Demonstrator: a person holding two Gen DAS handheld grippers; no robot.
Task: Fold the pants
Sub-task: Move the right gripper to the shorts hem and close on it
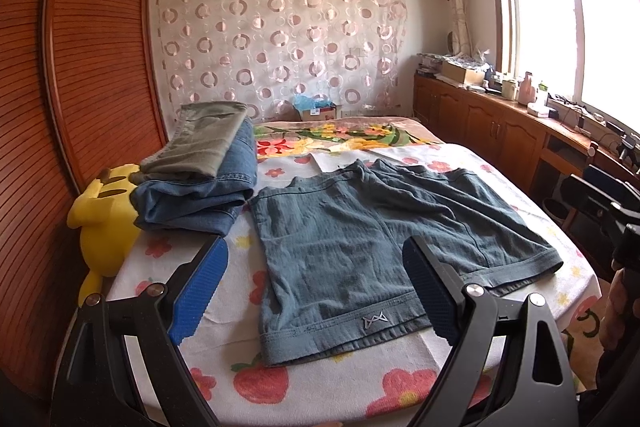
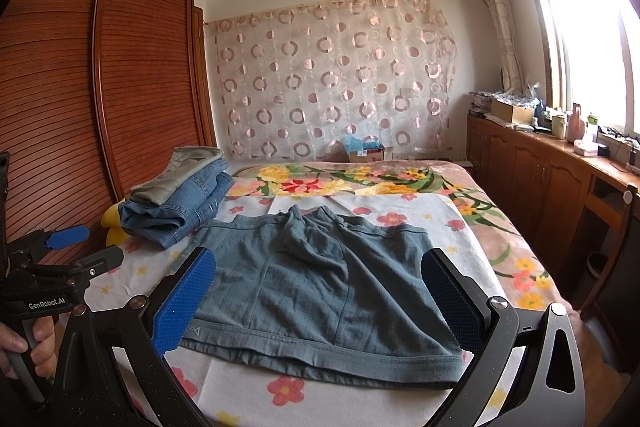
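Shorts (image 1: 352, 243) spread flat on bed (image 1: 280, 379), ready for folding; folded stack (image 1: 200, 179) parked at 10 o'clock. Left gripper (image 1: 316, 297), right gripper (image 2: 320, 301) both released, hovering over waistband.

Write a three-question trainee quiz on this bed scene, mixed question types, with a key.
1. True or false: the left tool is shut on the teal shorts.
2. What lies on top of the folded jeans? A) a grey-green folded garment B) a pillow C) a book
3. Fill in: the yellow plush toy sits between the jeans and the wooden ____.

Key: 1 false, both tools are open, right tool too; 2 A; 3 wardrobe.
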